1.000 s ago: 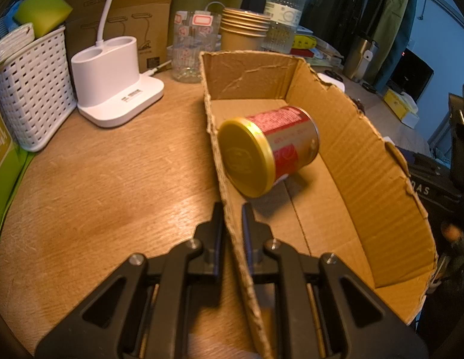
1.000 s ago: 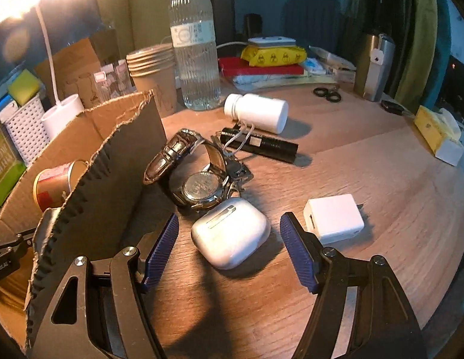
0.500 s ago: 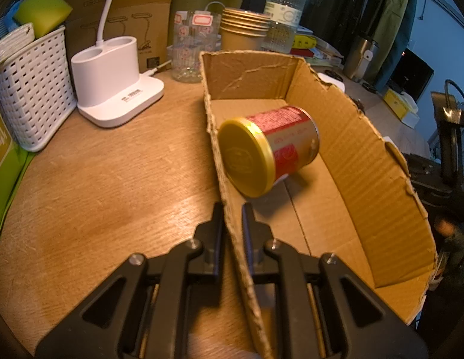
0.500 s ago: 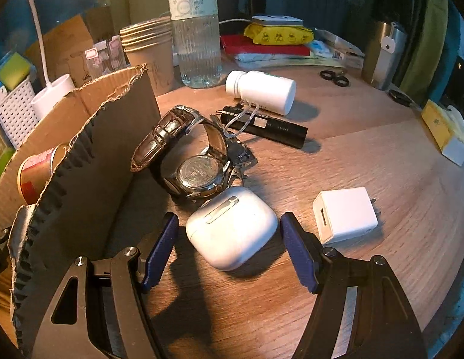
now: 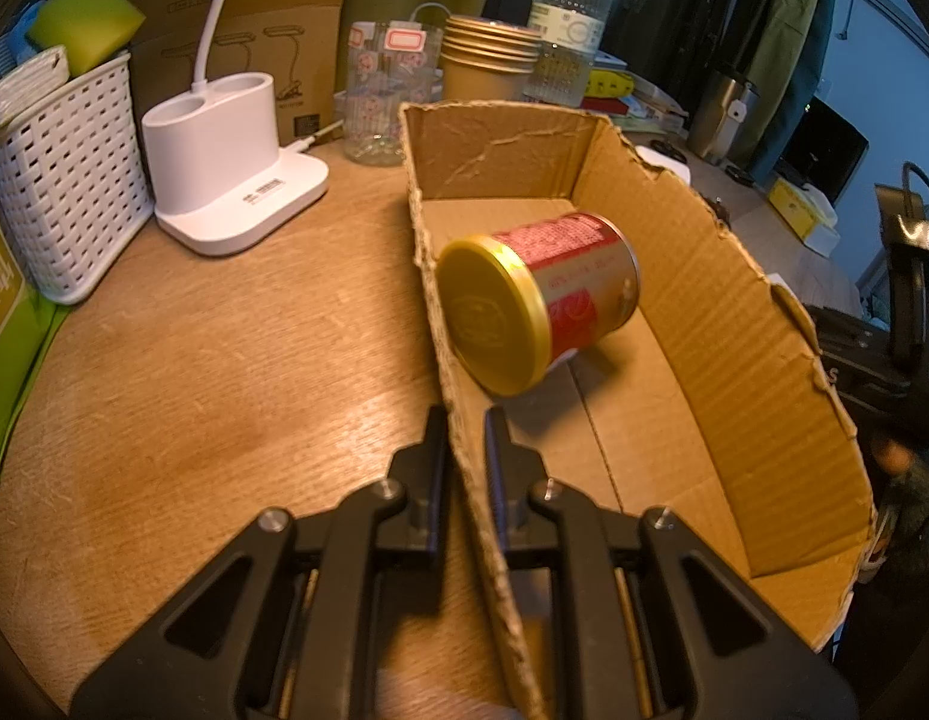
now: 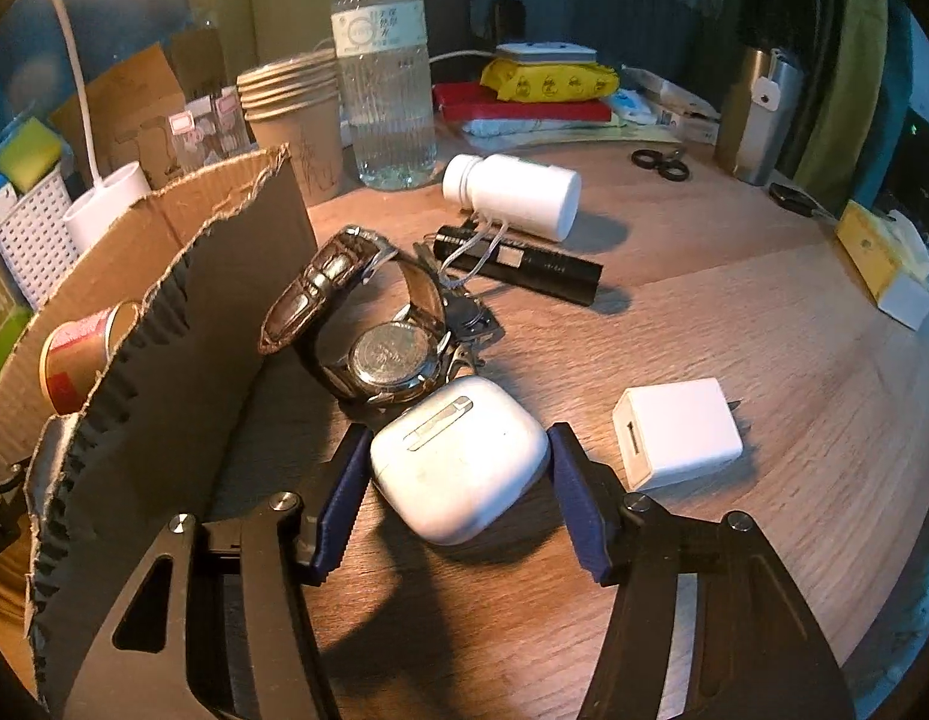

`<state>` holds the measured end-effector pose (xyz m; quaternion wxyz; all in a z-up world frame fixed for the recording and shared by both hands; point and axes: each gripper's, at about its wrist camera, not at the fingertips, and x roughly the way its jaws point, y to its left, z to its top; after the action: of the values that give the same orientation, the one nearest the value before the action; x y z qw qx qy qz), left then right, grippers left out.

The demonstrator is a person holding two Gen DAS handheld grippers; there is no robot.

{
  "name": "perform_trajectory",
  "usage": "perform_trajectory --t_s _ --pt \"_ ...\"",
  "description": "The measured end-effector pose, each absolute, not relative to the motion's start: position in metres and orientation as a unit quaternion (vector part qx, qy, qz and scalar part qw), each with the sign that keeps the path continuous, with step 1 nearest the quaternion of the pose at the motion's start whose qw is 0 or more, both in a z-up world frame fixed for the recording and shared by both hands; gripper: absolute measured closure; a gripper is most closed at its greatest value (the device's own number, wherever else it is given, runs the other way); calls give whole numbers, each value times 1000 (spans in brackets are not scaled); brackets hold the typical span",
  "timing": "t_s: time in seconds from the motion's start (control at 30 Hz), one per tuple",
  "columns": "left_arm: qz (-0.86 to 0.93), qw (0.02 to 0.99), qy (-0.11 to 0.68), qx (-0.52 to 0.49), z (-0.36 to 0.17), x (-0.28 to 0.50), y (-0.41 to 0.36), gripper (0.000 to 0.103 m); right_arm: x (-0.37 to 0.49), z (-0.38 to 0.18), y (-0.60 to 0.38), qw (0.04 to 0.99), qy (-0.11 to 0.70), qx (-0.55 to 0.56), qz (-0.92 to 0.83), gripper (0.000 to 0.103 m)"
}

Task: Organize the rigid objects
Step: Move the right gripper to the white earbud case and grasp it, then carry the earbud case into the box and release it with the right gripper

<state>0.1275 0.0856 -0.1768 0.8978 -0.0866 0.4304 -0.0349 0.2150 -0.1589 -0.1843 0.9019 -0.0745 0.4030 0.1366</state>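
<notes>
Item: white earbud case [image 6: 458, 459], lying on the table [image 6: 764, 312] between the right gripper [image 6: 455, 498] pads, jaws closing, contact apparently not yet made (left side hard to judge). Left gripper [image 5: 466, 450]: clamped on the cardboard box [image 5: 734, 324] near wall; red can [image 5: 539, 309] inside. Adjacent: wristwatch [image 6: 374, 324], touching the case; white charger [image 6: 677, 432]. Risk: rounded shell squirting out of the pads, or the watch dragging along.

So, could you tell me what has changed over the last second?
The right gripper is closing around the white earbuds case, which lies on the table between its blue pads, apparently not yet clamped. The left gripper stays shut on the cardboard box wall, and the red can inside has not moved.
</notes>
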Motion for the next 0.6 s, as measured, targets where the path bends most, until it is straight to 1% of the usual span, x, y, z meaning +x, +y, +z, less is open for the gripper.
perform_trajectory --t_s 0.3,0.6 --pt "-35 898 430 -87 -177 127 86 90 199 -173 -156 909 384 -70 146 41" --pt "-35 898 430 -87 -177 128 86 90 171 -139 -151 923 341 -68 166 41"
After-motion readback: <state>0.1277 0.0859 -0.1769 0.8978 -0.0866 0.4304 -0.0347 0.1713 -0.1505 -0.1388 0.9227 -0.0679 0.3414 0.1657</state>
